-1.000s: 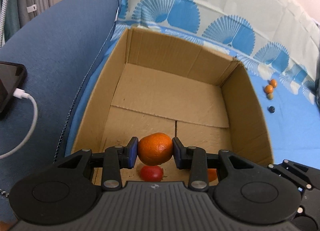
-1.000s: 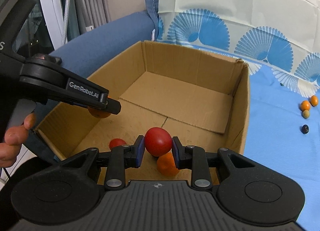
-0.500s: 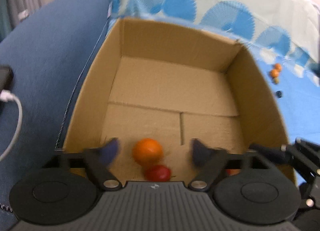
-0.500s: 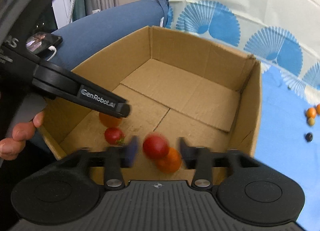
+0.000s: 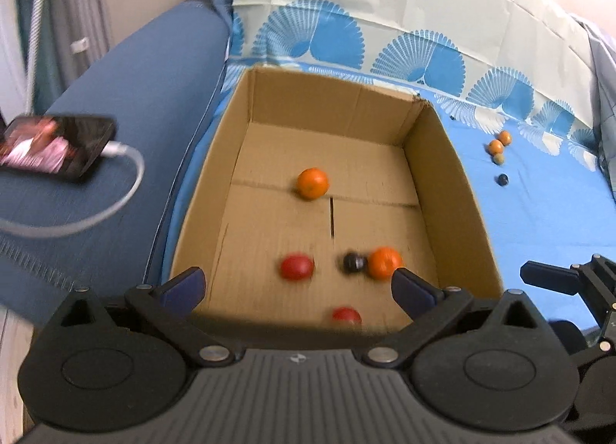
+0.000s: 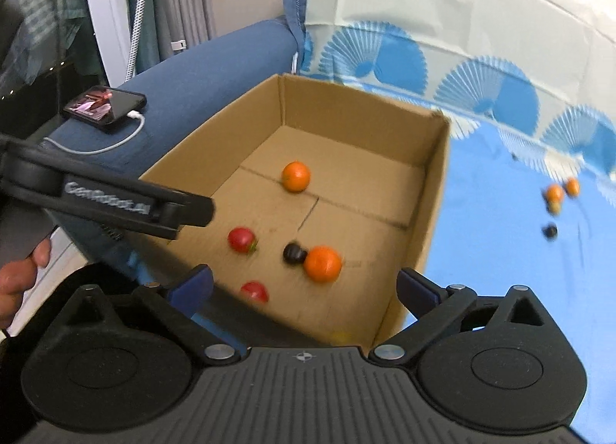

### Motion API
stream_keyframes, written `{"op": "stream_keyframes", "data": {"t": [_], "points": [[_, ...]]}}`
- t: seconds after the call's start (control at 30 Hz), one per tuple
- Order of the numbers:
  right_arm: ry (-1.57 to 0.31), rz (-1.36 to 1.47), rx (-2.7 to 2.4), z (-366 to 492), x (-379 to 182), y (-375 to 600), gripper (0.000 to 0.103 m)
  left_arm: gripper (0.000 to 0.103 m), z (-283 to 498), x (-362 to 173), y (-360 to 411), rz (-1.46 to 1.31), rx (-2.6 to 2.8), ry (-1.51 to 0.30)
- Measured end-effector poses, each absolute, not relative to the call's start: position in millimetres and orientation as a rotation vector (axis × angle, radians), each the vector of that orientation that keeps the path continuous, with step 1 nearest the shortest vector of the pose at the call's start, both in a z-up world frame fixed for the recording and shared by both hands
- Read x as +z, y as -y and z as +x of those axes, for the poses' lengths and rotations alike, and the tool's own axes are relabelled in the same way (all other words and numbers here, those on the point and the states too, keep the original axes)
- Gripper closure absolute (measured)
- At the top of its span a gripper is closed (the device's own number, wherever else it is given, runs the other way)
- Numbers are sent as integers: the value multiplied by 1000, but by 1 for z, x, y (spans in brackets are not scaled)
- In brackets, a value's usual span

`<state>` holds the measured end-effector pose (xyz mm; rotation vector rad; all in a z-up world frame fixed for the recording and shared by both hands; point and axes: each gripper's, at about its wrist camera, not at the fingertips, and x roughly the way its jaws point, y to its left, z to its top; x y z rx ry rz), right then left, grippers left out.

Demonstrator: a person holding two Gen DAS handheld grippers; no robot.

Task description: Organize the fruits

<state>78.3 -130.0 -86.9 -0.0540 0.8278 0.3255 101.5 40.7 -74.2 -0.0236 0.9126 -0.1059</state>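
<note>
Now both grippers are wide apart and hold nothing. The left gripper (image 5: 298, 284) hangs over the near edge of the cardboard box (image 5: 454, 190), and the right gripper (image 6: 304, 286) hangs over the same box from the other side.

Inside the box lie five fruits. One orange (image 5: 312, 183) sits near the middle of the floor. A second orange (image 5: 384, 263) sits closer, touching a small dark fruit (image 5: 353, 262). A red fruit (image 5: 295, 267) is to the left of them, and another red fruit (image 5: 346, 316) is right by the near wall. Some look blurry, so they may be rolling.

Out on the blue cloth (image 5: 539, 220), well apart from the box, sits a little bunch: two small orange fruits (image 5: 499, 141), a pale one (image 5: 499, 159) and a dark one (image 5: 502, 179).

I think the putting-in step is done for this pair of fruits. The job is not finished, because that little bunch is not in the box yet. Next, a gripper needs to travel over the right wall of the box, come down on one small fruit, and close softly. They are tiny and round, so they could slip or roll away.
</note>
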Motion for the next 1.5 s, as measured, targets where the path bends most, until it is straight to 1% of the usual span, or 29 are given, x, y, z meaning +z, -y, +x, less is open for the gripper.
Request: {"op": "stream_keyframes", "data": {"t": [0.2, 0.43, 0.67, 1.03, 1.5], "points": [[-812, -23, 291, 38, -68, 130, 1, 0, 53, -52, -44, -29, -90, -875], [-709, -42, 261, -8, -41, 130, 1, 0, 13, -32, -38, -30, -95, -819], [-633, -41, 247, -32, -23, 135, 1, 0, -13, -13, -31, -25, -101, -755], [-571, -22, 244, -55, -9, 141, 1, 0, -37, 3, -21, 0, -111, -701], [-559, -24, 249, -60, -7, 138, 1, 0, -38, 4, -24, -7, -109, -701]]}}
